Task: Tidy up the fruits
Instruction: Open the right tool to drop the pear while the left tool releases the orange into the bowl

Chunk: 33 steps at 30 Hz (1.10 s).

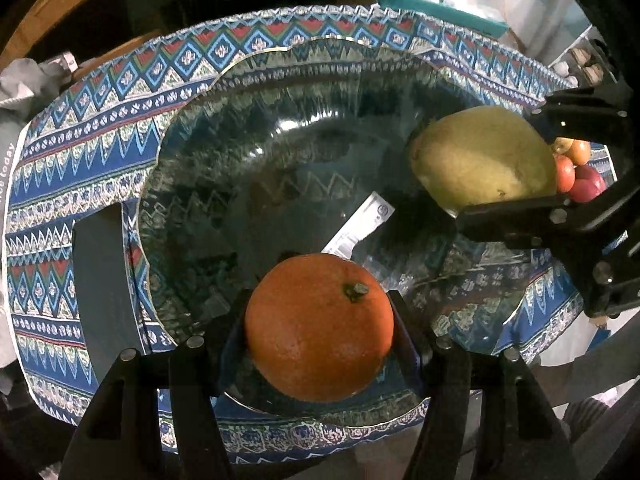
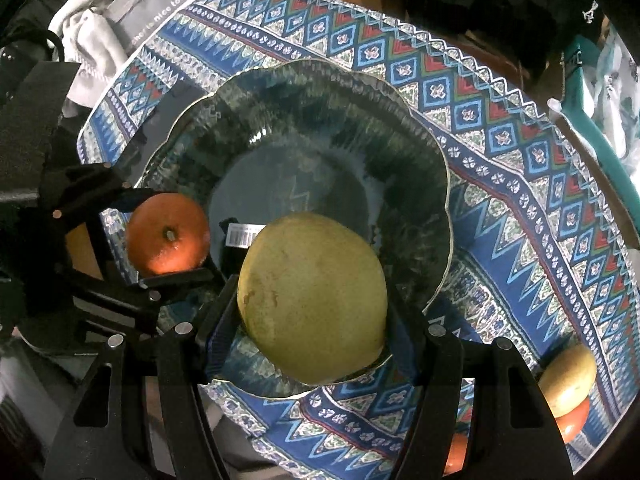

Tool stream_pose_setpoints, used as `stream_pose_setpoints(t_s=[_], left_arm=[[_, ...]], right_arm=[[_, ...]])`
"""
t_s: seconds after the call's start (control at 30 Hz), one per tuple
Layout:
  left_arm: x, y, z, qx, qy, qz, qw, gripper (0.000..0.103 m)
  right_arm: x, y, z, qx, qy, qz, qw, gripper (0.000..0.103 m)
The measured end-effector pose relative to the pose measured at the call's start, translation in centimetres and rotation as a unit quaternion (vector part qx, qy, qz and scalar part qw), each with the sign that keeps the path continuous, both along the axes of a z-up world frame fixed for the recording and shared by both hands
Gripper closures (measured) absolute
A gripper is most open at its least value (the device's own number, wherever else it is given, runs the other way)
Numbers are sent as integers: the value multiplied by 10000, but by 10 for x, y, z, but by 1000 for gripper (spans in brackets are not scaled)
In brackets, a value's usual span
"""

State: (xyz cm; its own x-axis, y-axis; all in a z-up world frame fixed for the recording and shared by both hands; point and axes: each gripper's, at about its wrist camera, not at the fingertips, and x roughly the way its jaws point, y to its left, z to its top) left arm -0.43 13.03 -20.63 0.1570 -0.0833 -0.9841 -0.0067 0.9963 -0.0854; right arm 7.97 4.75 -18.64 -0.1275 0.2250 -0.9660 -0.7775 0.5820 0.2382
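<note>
Your left gripper [image 1: 320,328] pinches the orange [image 1: 318,326] between its jaws over the glass bowl's [image 1: 248,136] near rim. Your right gripper [image 2: 312,300] clamps the yellow-green mango [image 2: 312,296], also above the bowl.

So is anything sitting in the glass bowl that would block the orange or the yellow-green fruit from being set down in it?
Nothing visible does. The glass bowl holds no fruit; only a barcode sticker shows at its base. The left gripper holds the orange and the right gripper the yellow-green fruit, both over the near rim.
</note>
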Motion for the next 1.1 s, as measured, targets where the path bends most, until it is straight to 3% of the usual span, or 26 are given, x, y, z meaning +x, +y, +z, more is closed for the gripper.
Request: stream_pose_setpoints(t_s=[0.3, 0.4, 0.7, 1.1], left_arm=[[-3, 0, -13, -73, 204, 115, 9997, 36], [-3, 1, -5, -179, 156, 190, 9995, 27], [0, -3, 20, 19, -42, 144, 9999, 27], [7, 2, 73, -250, -704, 324, 9967, 26]], right_arm=[[1, -3, -9, -172, 48, -21, 9998, 36], [0, -4, -13, -188, 38, -29, 9998, 36], [8, -11, 24, 314, -149, -182, 9992, 36], [12, -44, 77, 510, -644, -506, 9953, 32]])
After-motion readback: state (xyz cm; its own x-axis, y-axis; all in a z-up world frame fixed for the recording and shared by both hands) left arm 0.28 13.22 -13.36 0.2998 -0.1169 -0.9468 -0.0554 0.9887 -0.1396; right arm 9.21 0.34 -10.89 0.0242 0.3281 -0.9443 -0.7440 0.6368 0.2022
